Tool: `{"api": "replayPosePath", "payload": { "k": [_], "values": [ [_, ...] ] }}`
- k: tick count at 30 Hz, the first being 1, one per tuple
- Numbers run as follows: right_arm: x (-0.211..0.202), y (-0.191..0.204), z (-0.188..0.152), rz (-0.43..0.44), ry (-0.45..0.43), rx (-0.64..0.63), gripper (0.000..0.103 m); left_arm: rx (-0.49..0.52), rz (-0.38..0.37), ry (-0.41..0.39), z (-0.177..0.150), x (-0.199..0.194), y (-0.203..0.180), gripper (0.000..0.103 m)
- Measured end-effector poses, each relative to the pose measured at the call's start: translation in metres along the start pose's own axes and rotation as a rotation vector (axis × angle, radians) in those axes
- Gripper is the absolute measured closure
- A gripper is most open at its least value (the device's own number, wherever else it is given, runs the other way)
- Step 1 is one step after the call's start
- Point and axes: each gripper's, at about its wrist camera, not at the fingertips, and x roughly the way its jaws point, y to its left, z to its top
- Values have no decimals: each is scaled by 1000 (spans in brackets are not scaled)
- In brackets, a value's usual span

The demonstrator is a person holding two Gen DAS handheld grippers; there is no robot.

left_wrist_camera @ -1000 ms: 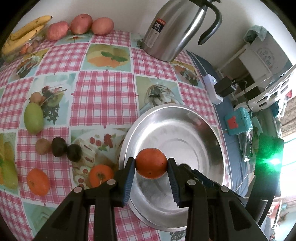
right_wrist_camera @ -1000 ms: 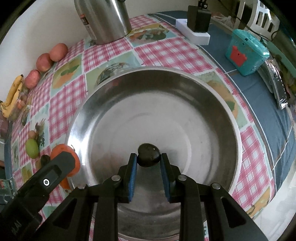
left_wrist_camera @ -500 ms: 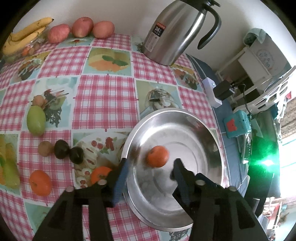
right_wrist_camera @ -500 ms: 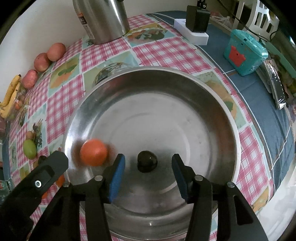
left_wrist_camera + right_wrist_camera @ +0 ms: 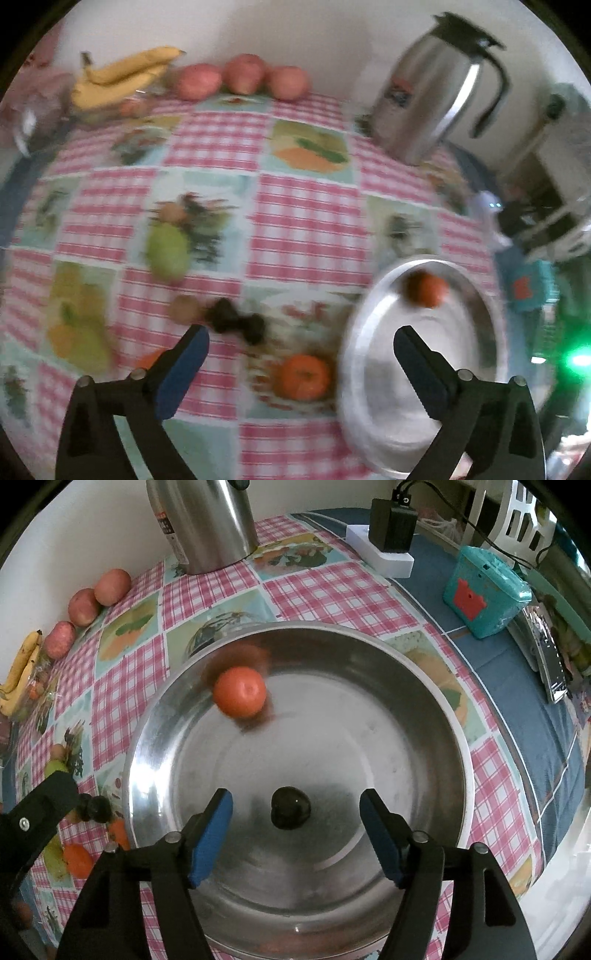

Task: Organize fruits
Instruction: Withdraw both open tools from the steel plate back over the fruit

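Orange (image 5: 239,691) blurred in steel bowl (image 5: 424,686).

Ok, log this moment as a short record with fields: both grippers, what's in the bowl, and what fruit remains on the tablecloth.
left gripper: open, empty, over the tablecloth beside the bowl
right gripper: open, empty, fingers either side of the dark fruit
steel bowl: holds two fruits
orange in bowl: near the far-left wall, motion-blurred
dark fruit: on the bowl floor, untouched by the fingers
outside the bowl: orange, two dark fruits, green fruit, three red apples, bananas
also: steel kettle
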Motion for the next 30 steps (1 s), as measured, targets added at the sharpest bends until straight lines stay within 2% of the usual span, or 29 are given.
{"api": "replayPosePath", "payload": {
  "k": [4, 11, 12, 13, 14, 19, 23, 30],
  "values": [
    [-1, 2, 1, 2, -3, -16, 30, 0, 171, -4, 0, 4, 19, 0],
    [0, 5, 1, -1, -5, -48, 28, -50, 227, -30, 6, 1, 51, 0],
    [-1, 6, 1, 3, -12, -56, 20, -51, 237, -37, 7, 0, 56, 0],
    [-3, 7, 1, 7, -24, -63, 15, -55, 244, -41, 7, -1, 60, 0],
    [-5, 9, 1, 12, -38, -72, 12, -60, 248, -44, 7, -3, 63, 0],
    [-13, 24, -3, 55, -85, -134, 8, -107, 239, -48, 8, -6, 81, 0],
    [-15, 39, -8, 75, -108, -195, 8, -128, 234, -60, 7, -9, 90, 0],
    [-22, 52, -13, 119, -131, -212, 8, -147, 205, -87, -1, -17, 97, 0]
  ]
}}
